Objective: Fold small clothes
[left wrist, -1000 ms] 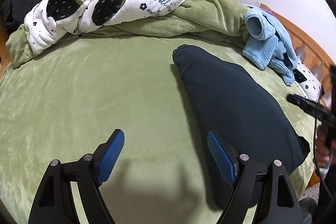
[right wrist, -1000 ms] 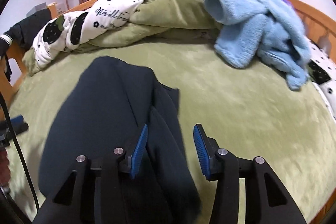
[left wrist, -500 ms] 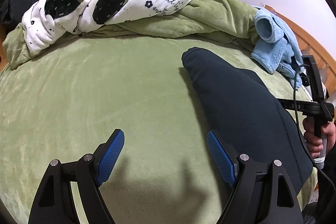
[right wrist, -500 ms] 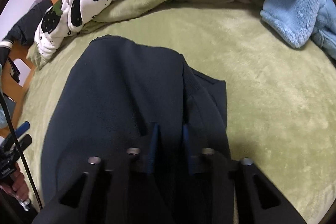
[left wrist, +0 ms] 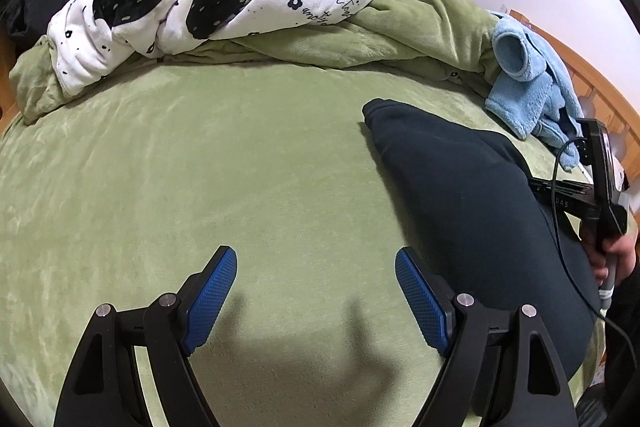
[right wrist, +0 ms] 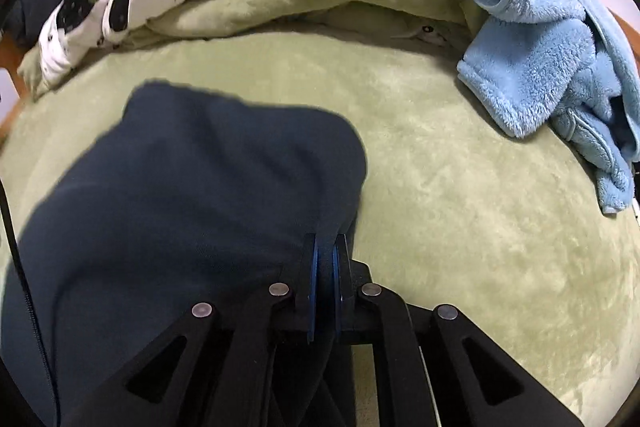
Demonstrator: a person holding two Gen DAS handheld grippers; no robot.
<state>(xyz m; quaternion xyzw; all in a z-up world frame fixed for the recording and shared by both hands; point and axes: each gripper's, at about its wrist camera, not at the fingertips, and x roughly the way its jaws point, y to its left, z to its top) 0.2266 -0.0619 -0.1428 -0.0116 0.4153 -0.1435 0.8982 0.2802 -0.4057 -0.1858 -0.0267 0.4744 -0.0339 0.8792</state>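
1. Left wrist view: the left hand-held gripper [left wrist: 316, 289] hangs over bare green bed cover [left wrist: 200, 167], jaws spread wide, nothing between them.
2. Same view: the dark navy garment [left wrist: 460, 195] lies to its right on the bed, a long strip running from the near edge away toward the heaped bedding [left wrist: 240, 3]; rounded far end points that way.
3. Right wrist view: the right hand-held gripper [right wrist: 325, 259] is clamped on the garment's right-hand edge near its closer end, pads pinching a fold of cloth.
4. Same view: cloth drapes and bulges. Judged soft, limp, fairly thick, light, not fragile. Best taken at edges or corners; the free left edge looks the spot for the idle gripper.
5. Blue fleece piece [right wrist: 552, 59] sits well apart, at right.
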